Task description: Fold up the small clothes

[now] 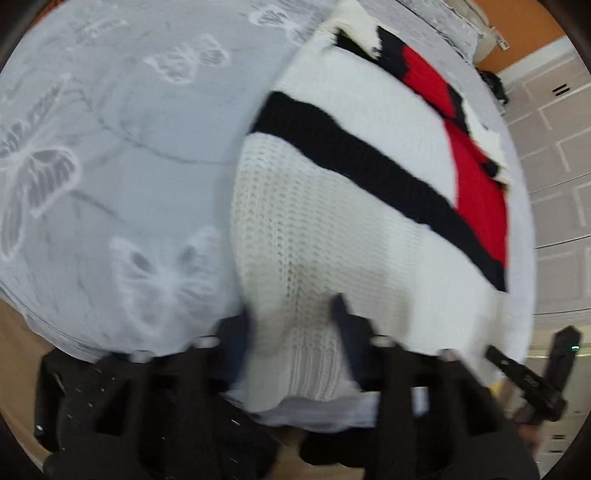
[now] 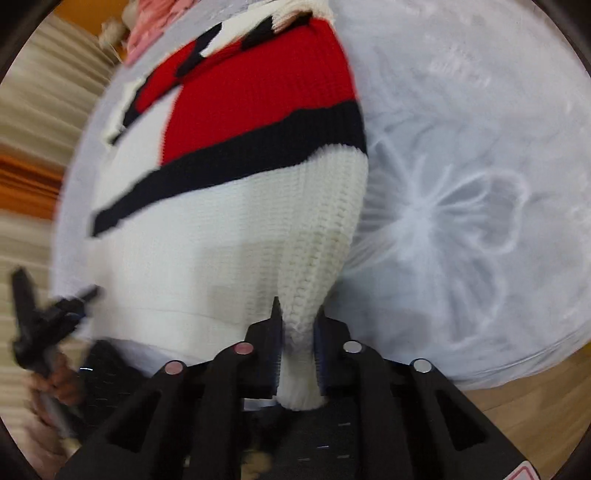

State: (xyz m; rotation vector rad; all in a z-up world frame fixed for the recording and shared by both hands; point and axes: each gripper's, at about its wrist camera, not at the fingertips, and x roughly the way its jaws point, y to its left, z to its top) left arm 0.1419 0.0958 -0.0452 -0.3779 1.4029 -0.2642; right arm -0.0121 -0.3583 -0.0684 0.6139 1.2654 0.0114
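Observation:
A small knitted sweater point(image 1: 332, 192), white with a black stripe and red panels, lies on a pale grey bedspread point(image 1: 110, 129) patterned with butterflies. My left gripper point(image 1: 295, 310) is shut on the white ribbed hem at the sweater's near left corner. In the right wrist view the same sweater point(image 2: 240, 206) stretches away from me, and my right gripper point(image 2: 297, 314) is shut on the bunched white hem at its near right corner. The other gripper point(image 1: 528, 380) shows at the right edge of the left view, and at the left edge point(image 2: 40, 325) of the right view, held by a hand.
The bedspread point(image 2: 480, 184) hangs over the bed's near edge above a wooden floor point(image 2: 517, 417). A pink garment point(image 2: 155, 22) lies at the far end of the bed. White panelled cupboards point(image 1: 554, 147) stand to the right, and beige curtains point(image 2: 37, 110) to the left.

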